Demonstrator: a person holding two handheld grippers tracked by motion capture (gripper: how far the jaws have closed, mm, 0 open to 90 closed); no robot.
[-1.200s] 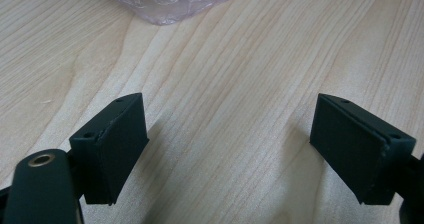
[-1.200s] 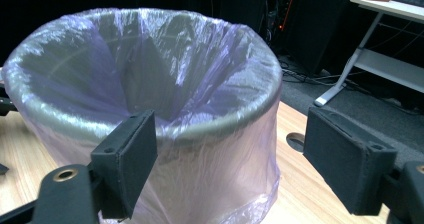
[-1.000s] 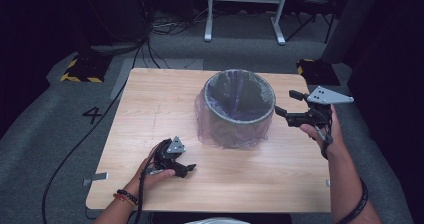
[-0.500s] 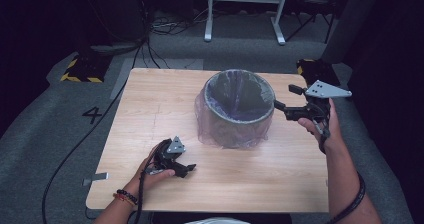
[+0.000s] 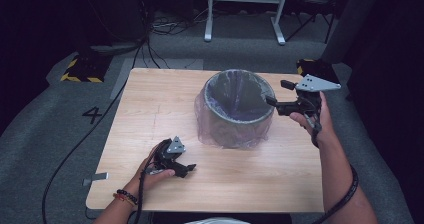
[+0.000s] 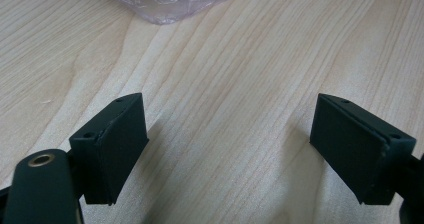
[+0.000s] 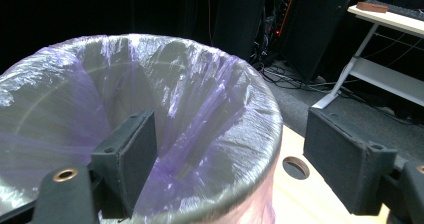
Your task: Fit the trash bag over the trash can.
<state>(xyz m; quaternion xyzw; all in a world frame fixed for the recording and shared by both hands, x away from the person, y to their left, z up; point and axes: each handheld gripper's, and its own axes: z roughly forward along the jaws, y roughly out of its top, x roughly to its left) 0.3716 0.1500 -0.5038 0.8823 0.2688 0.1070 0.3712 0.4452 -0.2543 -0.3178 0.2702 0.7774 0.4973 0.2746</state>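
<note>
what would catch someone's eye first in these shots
A round grey bin lined with a thin purple plastic bag stands in the middle of the pale wooden table. The right gripper hangs open at the bin's right rim, straddling it. The left gripper rests open on the table's near side.

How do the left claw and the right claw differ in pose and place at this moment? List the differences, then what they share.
The left claw lies low on the table, near its front edge; the right claw is held up in the air at the bin rim. The left claw has bare wood between its jaws; the right claw has the bin's plastic liner rim between its jaws. Both stand open, gripping nothing.
</note>
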